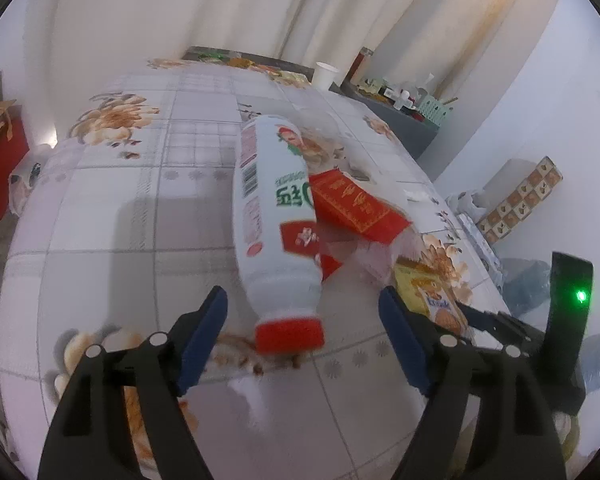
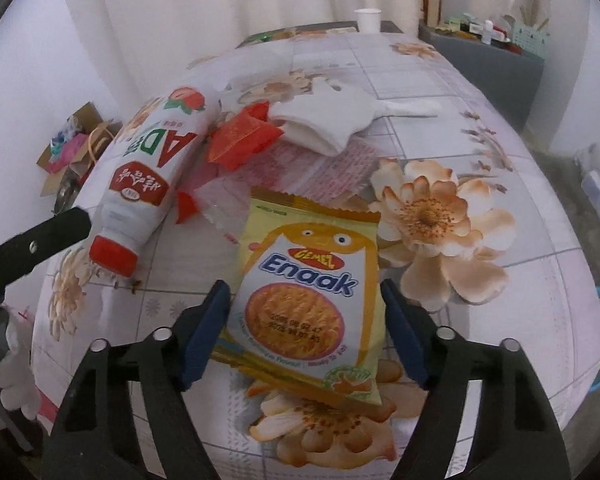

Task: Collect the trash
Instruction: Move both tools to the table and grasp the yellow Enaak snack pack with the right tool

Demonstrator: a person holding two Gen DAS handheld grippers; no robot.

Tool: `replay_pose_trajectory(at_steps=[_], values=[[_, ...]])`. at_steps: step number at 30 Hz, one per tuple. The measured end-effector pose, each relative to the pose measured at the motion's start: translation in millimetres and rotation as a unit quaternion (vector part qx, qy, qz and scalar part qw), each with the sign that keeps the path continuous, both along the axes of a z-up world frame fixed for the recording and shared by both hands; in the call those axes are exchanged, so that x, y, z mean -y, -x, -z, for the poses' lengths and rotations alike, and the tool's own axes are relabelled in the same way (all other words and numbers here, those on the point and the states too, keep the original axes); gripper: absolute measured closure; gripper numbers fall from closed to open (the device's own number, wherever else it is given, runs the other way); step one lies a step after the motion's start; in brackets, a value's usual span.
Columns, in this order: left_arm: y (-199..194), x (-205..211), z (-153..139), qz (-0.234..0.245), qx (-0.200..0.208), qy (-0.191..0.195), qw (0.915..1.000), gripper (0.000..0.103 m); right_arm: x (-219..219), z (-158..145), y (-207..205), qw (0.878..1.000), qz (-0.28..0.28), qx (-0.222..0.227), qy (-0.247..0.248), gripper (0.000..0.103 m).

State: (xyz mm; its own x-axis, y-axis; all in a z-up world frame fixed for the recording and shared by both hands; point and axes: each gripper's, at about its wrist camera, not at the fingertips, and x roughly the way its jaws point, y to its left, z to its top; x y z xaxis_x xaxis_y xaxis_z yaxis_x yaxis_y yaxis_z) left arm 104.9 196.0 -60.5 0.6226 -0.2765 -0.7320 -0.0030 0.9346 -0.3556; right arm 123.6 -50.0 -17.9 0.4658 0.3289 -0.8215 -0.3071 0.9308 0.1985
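At lower centre of its view, the left gripper (image 1: 302, 316) stands wide apart around the red cap of the white bottle (image 1: 276, 216), not gripping it. The right gripper (image 2: 304, 308) straddles the yellow snack packet (image 2: 312, 292) on the worktop (image 2: 520, 280), pads not pressing it.

White bottle (image 1: 274, 216), red cap (image 1: 290, 334); yellow snack packet (image 2: 304, 300).

Both my views bright, soft daylight through pale curtain (image 1: 228, 4) behind table (image 1: 100, 208). Strong fisheye bend, black corners. Left view a little blurred: bottle (image 1: 274, 216) label smeared. Grey soft shadows of my fingers on cloth. Right view sharper; snack packet (image 2: 306, 288) print readable, mild glare on it. Far shelf hazy.
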Motion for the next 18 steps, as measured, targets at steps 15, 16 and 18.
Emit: replay_pose_trajectory(at_steps=[15, 16, 18], values=[[-100.8, 3.0, 19.5, -0.020, -0.047, -0.060, 0.9969, 0.026, 49.8, 6.0, -0.2, 0.999, 0.038, -0.008, -0.030, 0.037], [-103.7, 2.4, 23.1, -0.022, -0.054, -0.062, 0.9963, 0.026, 51.7, 6.3, -0.3, 0.999, 0.038, -0.007, -0.032, 0.037], [-105.4, -1.9, 28.3, -0.024, -0.060, -0.047, 0.9968, 0.039, 53.6, 5.9, 0.5, 0.999, 0.038, -0.007, -0.037, 0.038]])
